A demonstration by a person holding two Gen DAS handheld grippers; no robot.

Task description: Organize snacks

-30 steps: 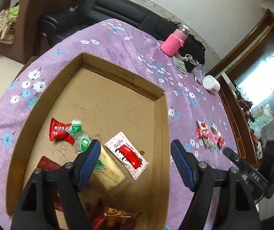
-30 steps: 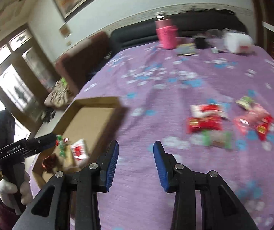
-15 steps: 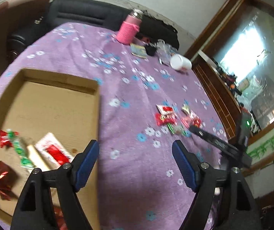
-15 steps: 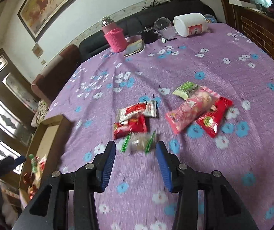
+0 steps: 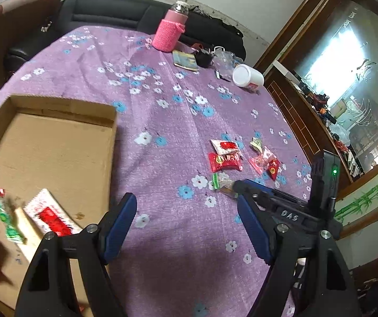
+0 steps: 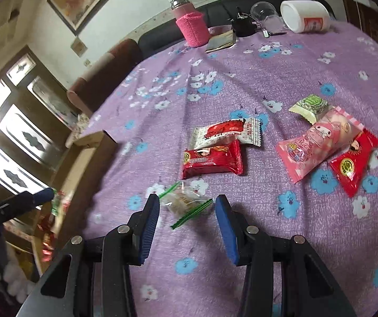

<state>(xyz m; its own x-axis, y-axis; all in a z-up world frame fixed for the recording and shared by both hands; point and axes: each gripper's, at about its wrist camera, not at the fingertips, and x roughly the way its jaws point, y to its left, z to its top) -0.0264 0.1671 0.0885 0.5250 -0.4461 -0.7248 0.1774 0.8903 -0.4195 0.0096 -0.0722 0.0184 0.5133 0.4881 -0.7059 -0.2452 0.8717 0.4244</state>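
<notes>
In the left wrist view, the left claw [image 5: 186, 227] is held open and empty above the purple surface [image 5: 162, 121], beside the box [image 5: 112, 132] at left.

In the right wrist view, the right claw [image 6: 187, 212] is spread open around a clear candy [image 6: 186, 202] lying near on the surface. It is judged light, crinkly and slippery; its middle is best pinched, not the twisted green ends.
</notes>
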